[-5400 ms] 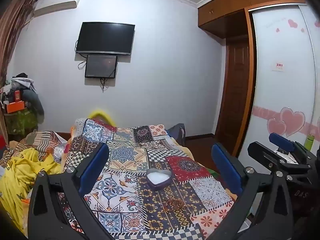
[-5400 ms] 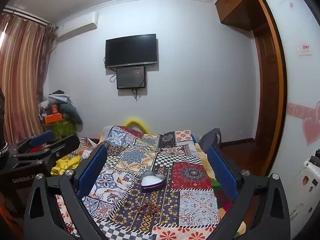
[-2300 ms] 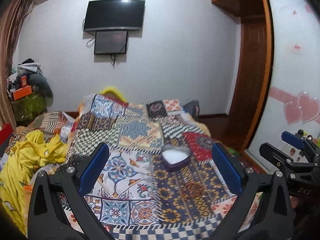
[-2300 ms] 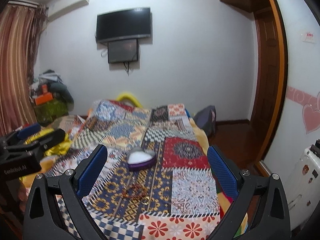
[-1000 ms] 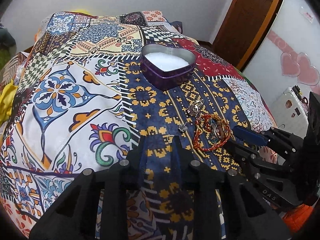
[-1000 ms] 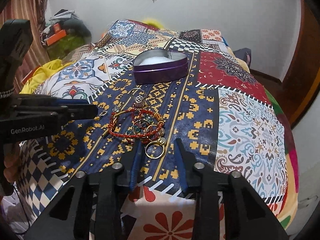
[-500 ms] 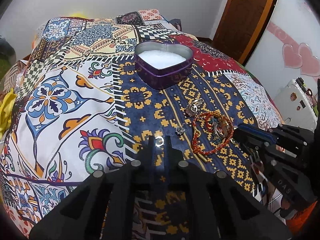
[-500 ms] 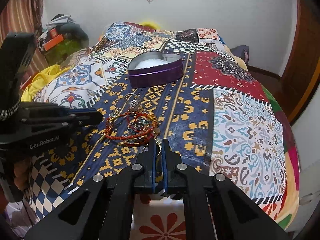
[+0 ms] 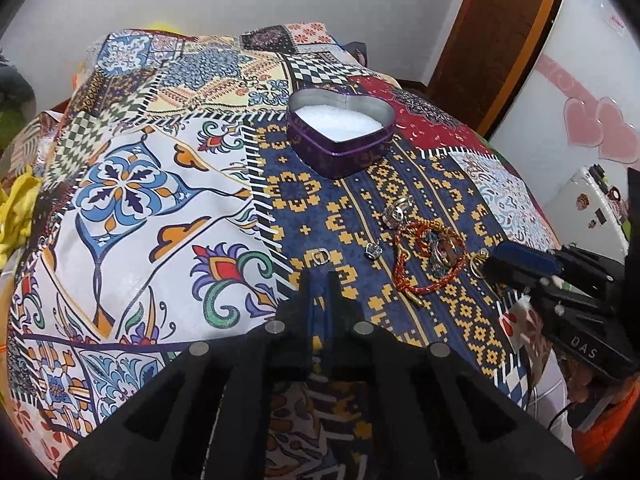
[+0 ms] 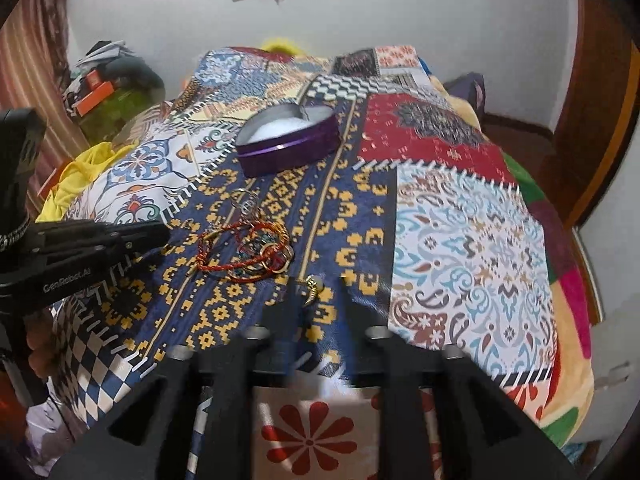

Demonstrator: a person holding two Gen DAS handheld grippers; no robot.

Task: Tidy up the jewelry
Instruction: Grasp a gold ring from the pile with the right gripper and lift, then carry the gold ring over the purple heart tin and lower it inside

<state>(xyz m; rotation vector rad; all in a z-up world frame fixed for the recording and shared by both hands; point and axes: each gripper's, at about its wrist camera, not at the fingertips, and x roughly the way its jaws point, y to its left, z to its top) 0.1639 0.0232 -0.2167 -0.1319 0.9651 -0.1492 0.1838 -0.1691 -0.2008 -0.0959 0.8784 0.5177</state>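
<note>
Bed's patchwork quilt (image 9: 132, 208) carries everything. Heart-shaped purple tin (image 9: 340, 128) sits open, up-bed of both grippers. Bracelet pile (image 9: 430, 254) lies between them. Left gripper (image 9: 319, 276): jaws closed, empty; silver ring (image 9: 321, 256) just ahead of its tips. Right gripper (image 10: 318, 284): jaws opening, gold ring (image 10: 312, 290) between them, so right is nearer.

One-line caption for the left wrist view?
Shut left gripper just short of a small silver ring on patchwork bedspread; heart-shaped tin beyond.

Even indoor light, soft shadows; heavy fisheye bend w/ dark corners, right view motion-blurred.
</note>
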